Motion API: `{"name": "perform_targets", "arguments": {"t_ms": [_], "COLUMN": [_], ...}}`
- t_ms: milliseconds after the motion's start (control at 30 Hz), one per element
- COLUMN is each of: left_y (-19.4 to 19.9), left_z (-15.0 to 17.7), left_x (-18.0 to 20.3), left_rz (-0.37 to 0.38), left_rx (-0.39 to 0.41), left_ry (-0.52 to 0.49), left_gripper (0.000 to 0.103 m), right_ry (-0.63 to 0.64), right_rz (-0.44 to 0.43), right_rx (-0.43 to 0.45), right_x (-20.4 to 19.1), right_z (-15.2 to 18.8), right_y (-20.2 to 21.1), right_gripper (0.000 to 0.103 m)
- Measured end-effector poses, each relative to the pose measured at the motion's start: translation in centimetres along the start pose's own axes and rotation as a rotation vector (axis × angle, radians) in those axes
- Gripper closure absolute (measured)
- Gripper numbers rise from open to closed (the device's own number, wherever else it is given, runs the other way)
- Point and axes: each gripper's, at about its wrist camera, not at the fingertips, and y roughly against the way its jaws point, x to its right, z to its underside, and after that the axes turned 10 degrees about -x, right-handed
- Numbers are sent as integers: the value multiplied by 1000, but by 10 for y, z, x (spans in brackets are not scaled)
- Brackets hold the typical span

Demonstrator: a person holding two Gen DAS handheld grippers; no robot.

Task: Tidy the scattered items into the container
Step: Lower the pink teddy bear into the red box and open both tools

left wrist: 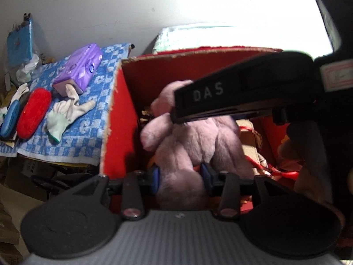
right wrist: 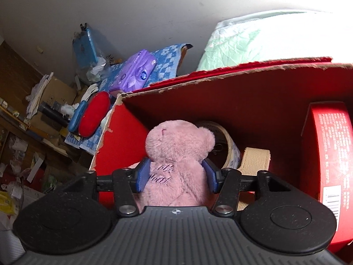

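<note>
Both grippers clamp the same pink teddy bear [right wrist: 176, 154] above the open red cardboard box [right wrist: 220, 95]: the right gripper [right wrist: 176, 174] pinches its body just under the head, blue pads pressed into the plush on either side, and the left gripper [left wrist: 179, 175] holds what seems to be a leg or the lower body, though blur makes that unsure. The bear hangs inside the box's torn upper rim, near the left wall, with free room to its right. Below it lie a tape roll [right wrist: 222, 145], a beige strap [right wrist: 256, 161] and a red carton [right wrist: 328, 154] against the right wall. Left of the box, a blue checked towel [left wrist: 88, 119] carries a purple tissue pack [left wrist: 79, 68], a white glove [left wrist: 66, 114], a red case [left wrist: 33, 112] and a blue case [left wrist: 10, 119]. A plain pale wall [left wrist: 88, 11] rises behind.
</note>
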Motion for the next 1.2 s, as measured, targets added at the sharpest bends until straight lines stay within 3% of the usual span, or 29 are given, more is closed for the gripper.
{"name": "perform_targets", "arguments": {"t_ms": [33,67,167,467,767,967,1200], "left_y": [6,13,24,19,21,31,47], "left_z": [1,1,3,10,6,4,-1], "left_x": [-1,-2,-3,1,13,25,46], "left_rz": [-10,-16,-25,12,-38,-47,-29], "left_rx": [29,62,105,37,21,47,99], "left_ry": [8,11,8,48,65,58,37], "left_gripper": [33,31,34,44,43,31,6], "right_ry": [-9,-12,14,31,96,132,136], "right_rz": [-2,-5,-11,7,127,220,290], "right_rx": [-15,-19,-13,77,159,210,295], "right_x": [1,1,-6,-11,-21,-27,-23], "right_z": [0,1,5,20,34,45,57], "right_y": [-1,-2,0,33,61,85,124], "right_gripper": [51,51,51,51,51,51,48]}}
